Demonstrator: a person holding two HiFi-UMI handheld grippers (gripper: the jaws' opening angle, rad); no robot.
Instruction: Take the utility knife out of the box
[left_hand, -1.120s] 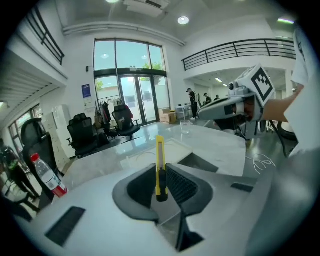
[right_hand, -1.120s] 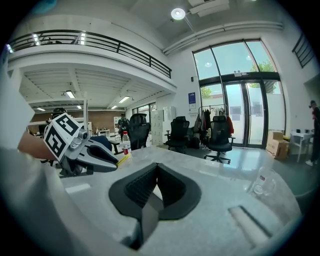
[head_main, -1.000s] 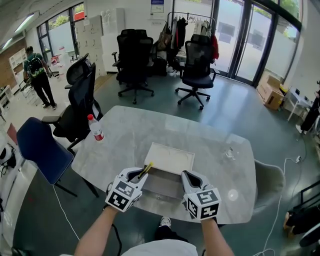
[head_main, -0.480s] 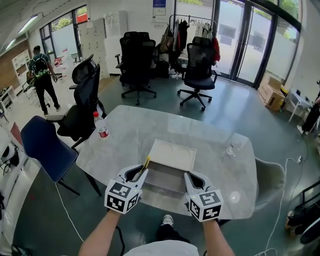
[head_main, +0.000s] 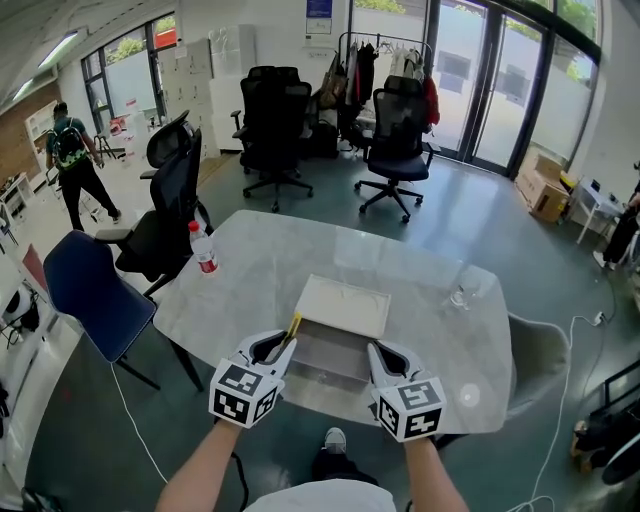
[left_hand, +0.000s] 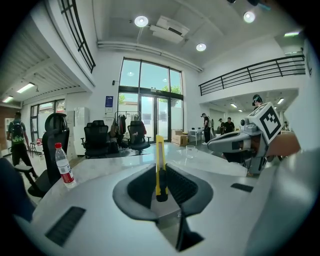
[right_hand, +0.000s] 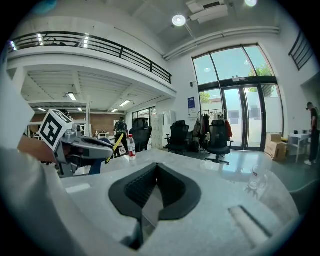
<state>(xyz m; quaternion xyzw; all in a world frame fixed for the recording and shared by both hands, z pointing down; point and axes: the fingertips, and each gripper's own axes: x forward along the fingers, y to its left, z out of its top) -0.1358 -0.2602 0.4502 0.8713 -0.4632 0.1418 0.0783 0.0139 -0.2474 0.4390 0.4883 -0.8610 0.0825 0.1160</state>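
Note:
An open grey box (head_main: 322, 372) sits near the front edge of the marble table (head_main: 260, 265), with its white lid (head_main: 345, 305) lying behind it. My left gripper (head_main: 279, 346) hovers at the box's left front corner. It is shut on a yellow utility knife (head_main: 293, 327), which sticks up and forward from the jaws. In the left gripper view the knife (left_hand: 159, 162) stands upright, pinched at its black lower end. My right gripper (head_main: 374, 352) is at the box's right front corner. Its jaws are shut with nothing between them (right_hand: 156, 172). The right gripper view also shows the knife (right_hand: 117, 145).
A water bottle (head_main: 203, 248) with a red cap and label stands at the table's left edge. A clear glass (head_main: 461, 297) is on the right side. A blue chair (head_main: 85, 290) and black office chairs (head_main: 165, 215) are beside the table. A person (head_main: 72, 160) walks at far left.
Both grippers drew back slightly toward the table's near edge, and the left one rose a little with the knife in it. The person at far left moved.

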